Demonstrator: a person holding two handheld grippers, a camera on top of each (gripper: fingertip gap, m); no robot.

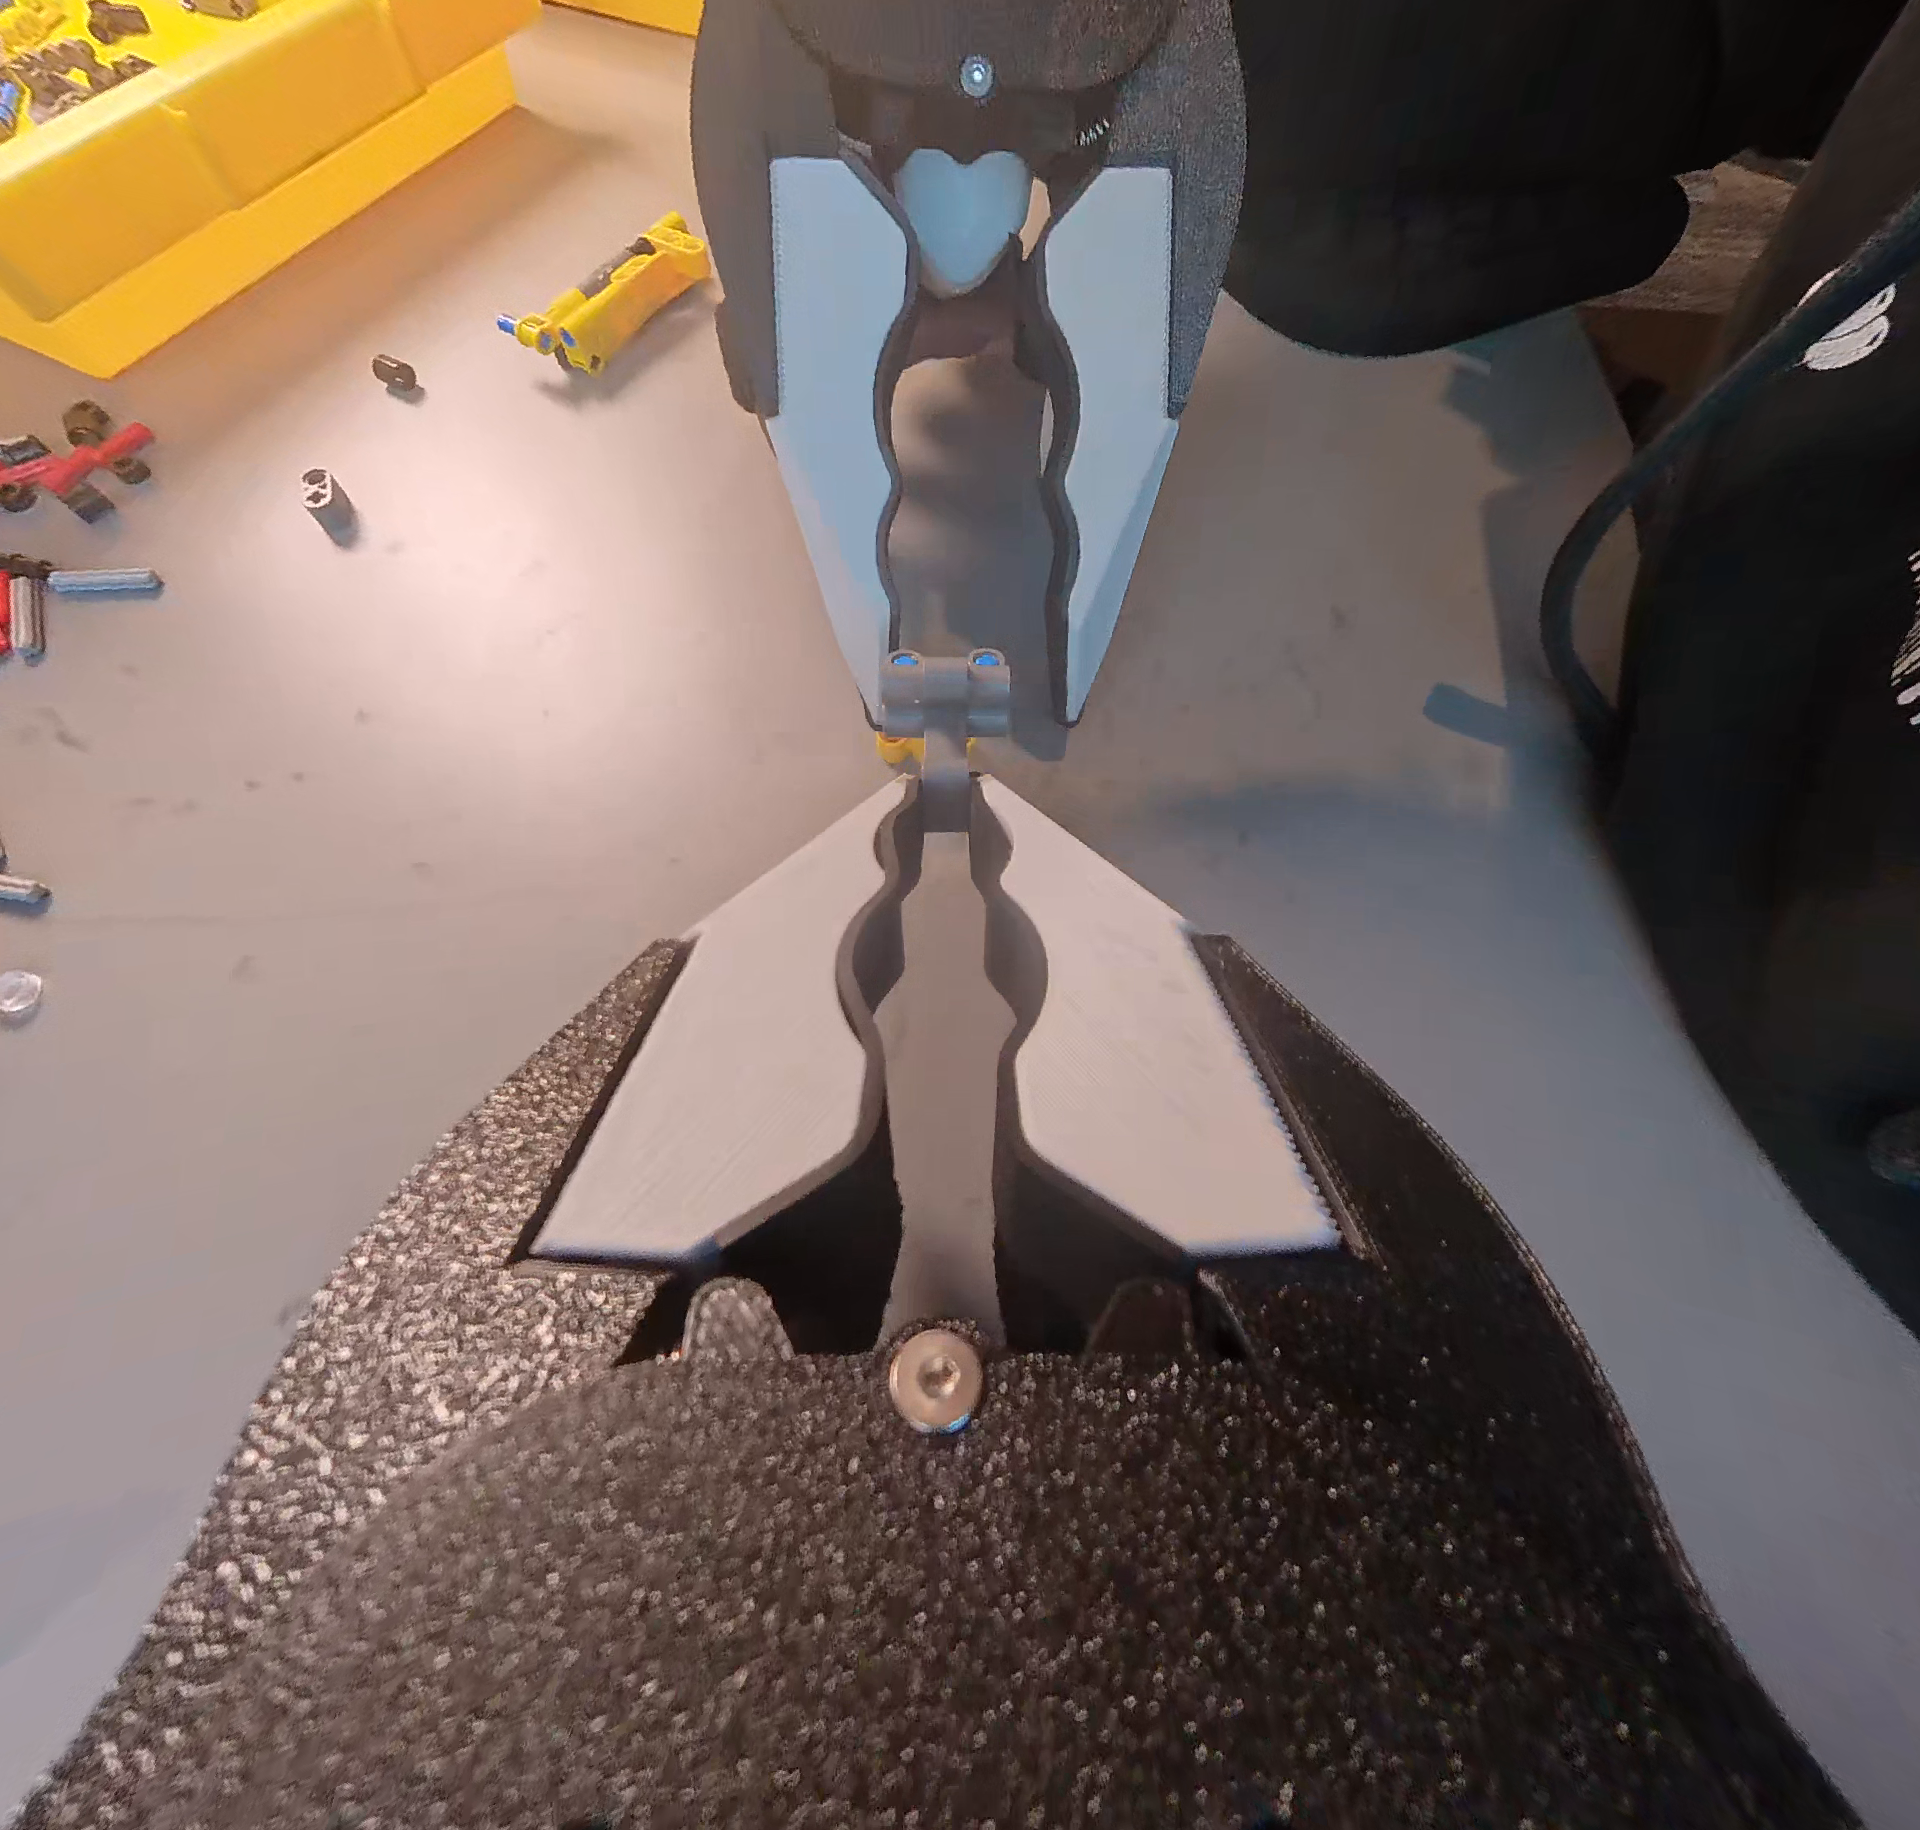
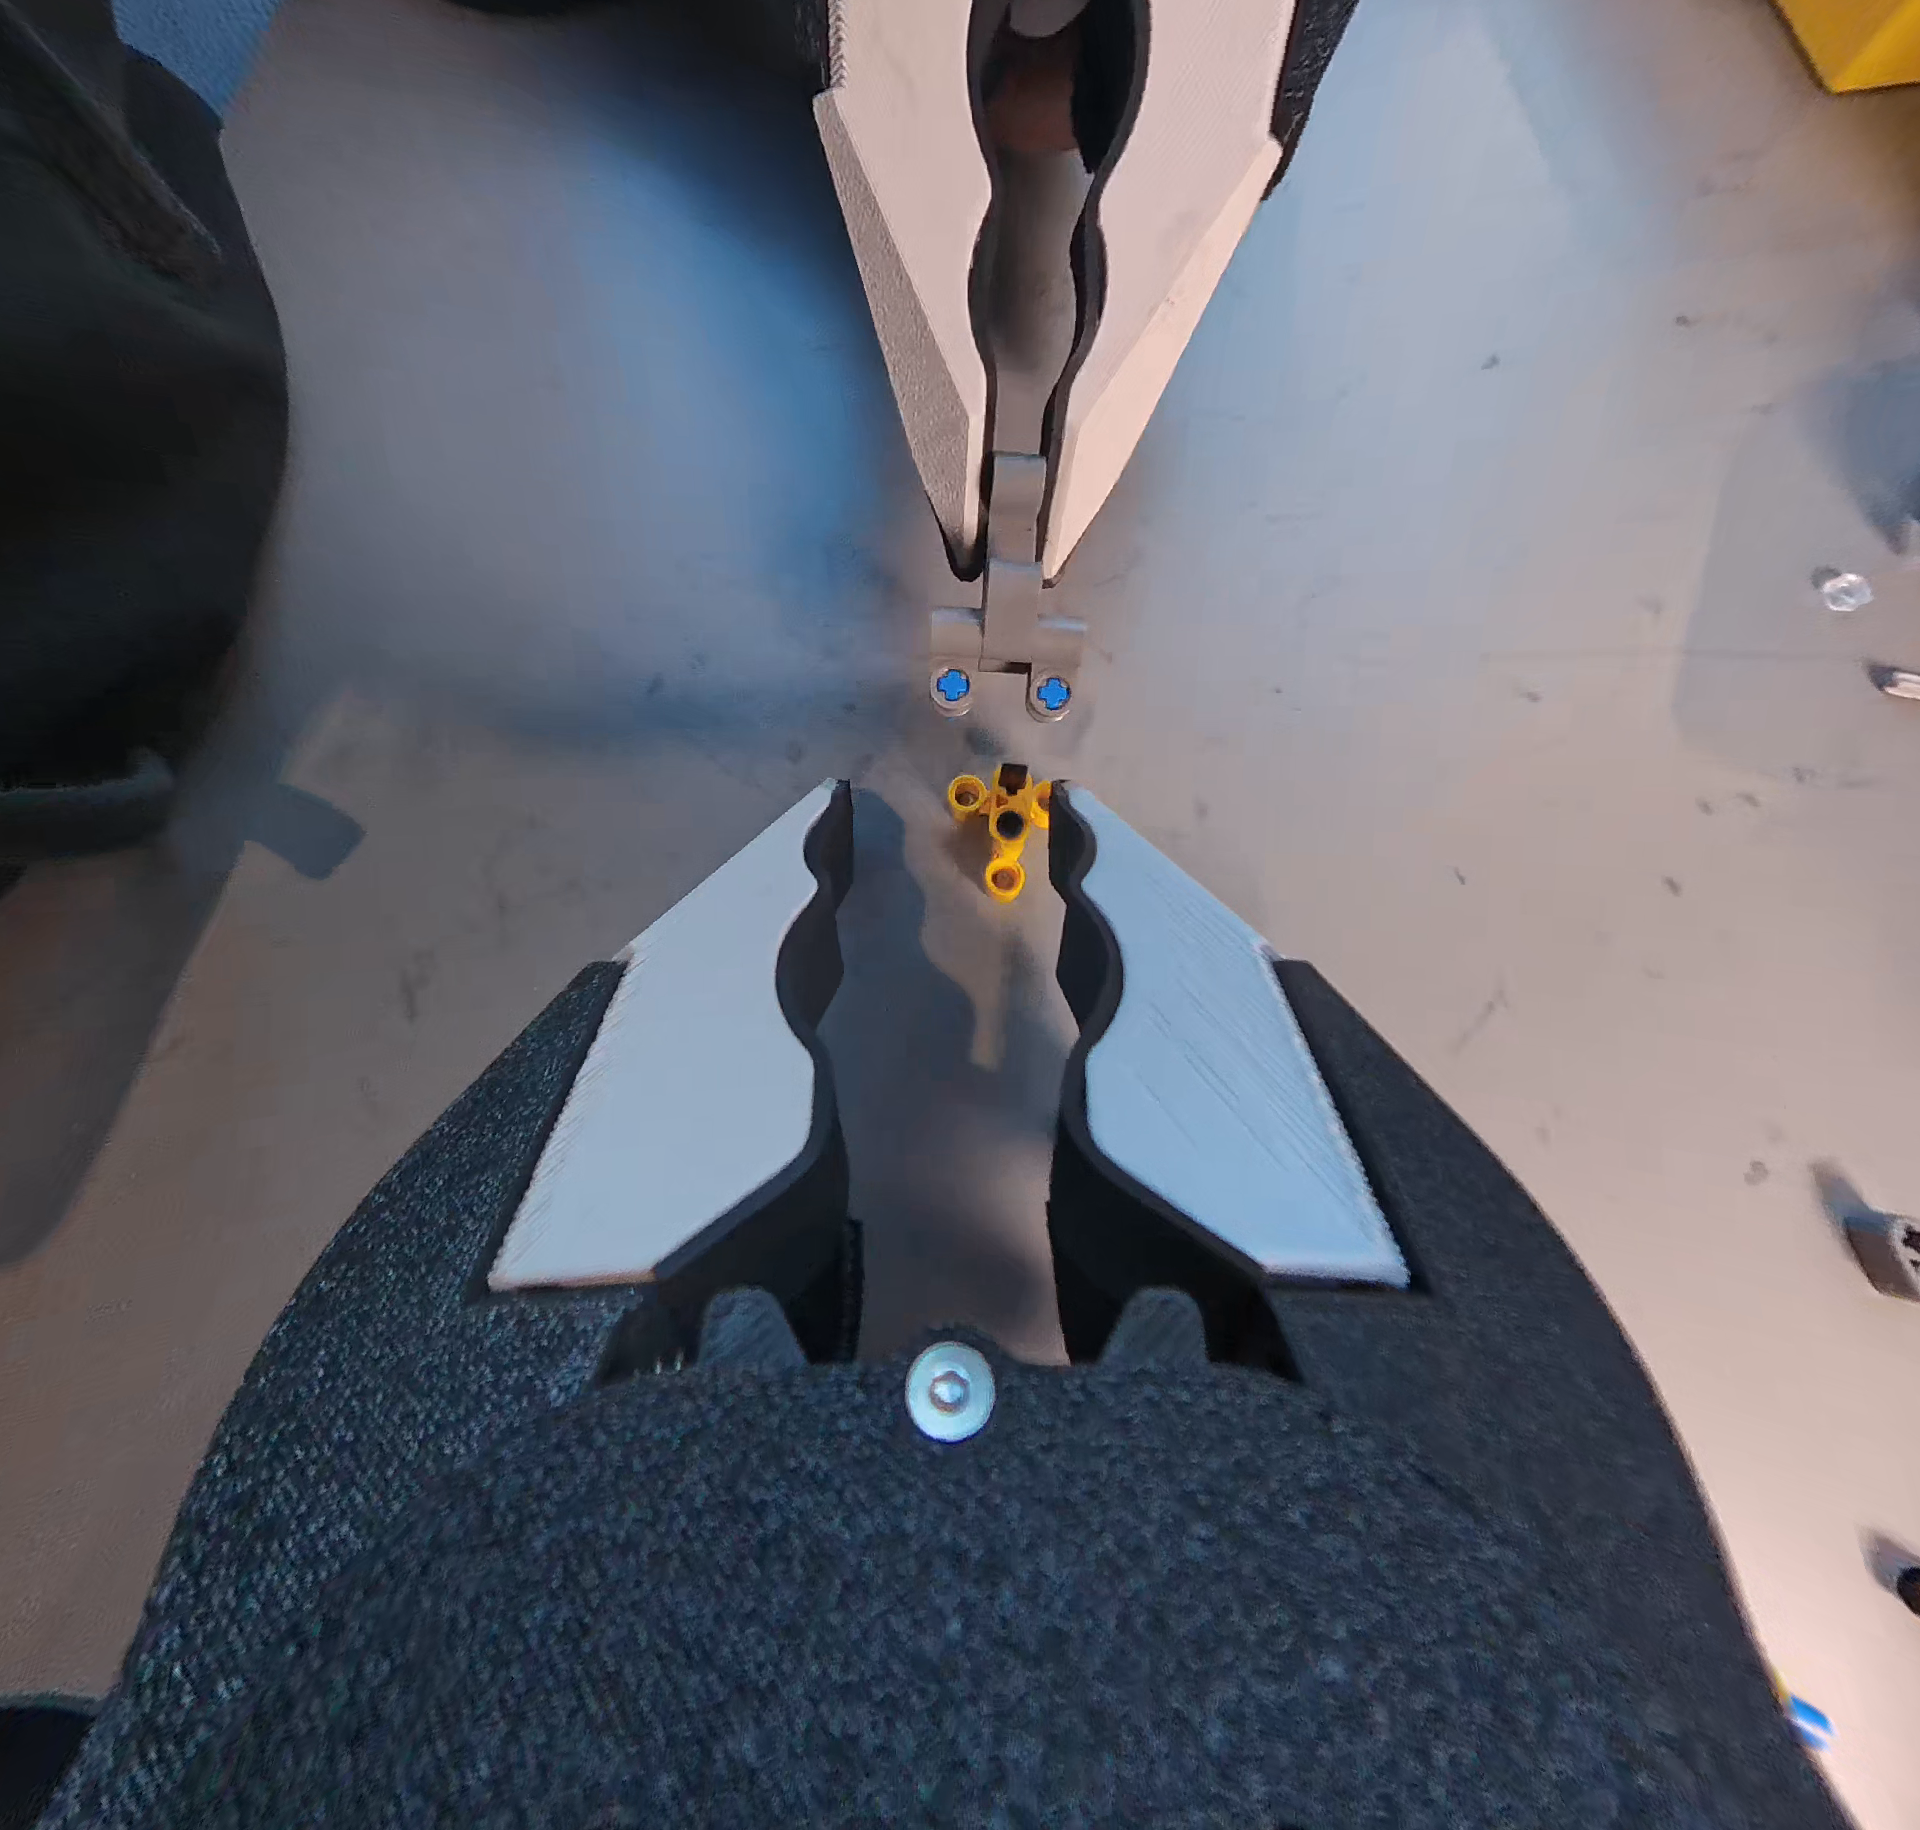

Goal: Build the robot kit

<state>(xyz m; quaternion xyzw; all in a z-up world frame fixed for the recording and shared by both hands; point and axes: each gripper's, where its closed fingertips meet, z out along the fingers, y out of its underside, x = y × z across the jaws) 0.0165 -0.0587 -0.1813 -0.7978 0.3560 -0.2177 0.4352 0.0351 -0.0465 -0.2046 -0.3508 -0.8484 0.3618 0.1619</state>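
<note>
My left gripper (image 1: 943,793) is shut on the stem of a grey T-shaped connector (image 1: 943,689) with two blue pins in its crossbar. It also shows in the right wrist view (image 2: 1013,565), holding the grey connector (image 2: 1006,637) tip to tip with my right gripper. My right gripper (image 2: 951,793) is open. A small yellow connector with a black pin (image 2: 1000,830) sits between its fingertips, close to the right finger (image 2: 1081,845); I cannot tell whether they touch. In the left wrist view the right gripper (image 1: 966,731) faces me, and the yellow connector (image 1: 891,744) peeks out behind the grey one.
A yellow parts bin (image 1: 260,118) stands at the far left on the grey table (image 1: 520,845). A yellow assembly (image 1: 623,289), a red piece (image 1: 78,461) and small black connectors (image 1: 330,502) lie loose. A black cable (image 1: 1621,533) and a person's dark clothing (image 1: 1766,741) are at the right. The tips of both grippers are at nearly the same place.
</note>
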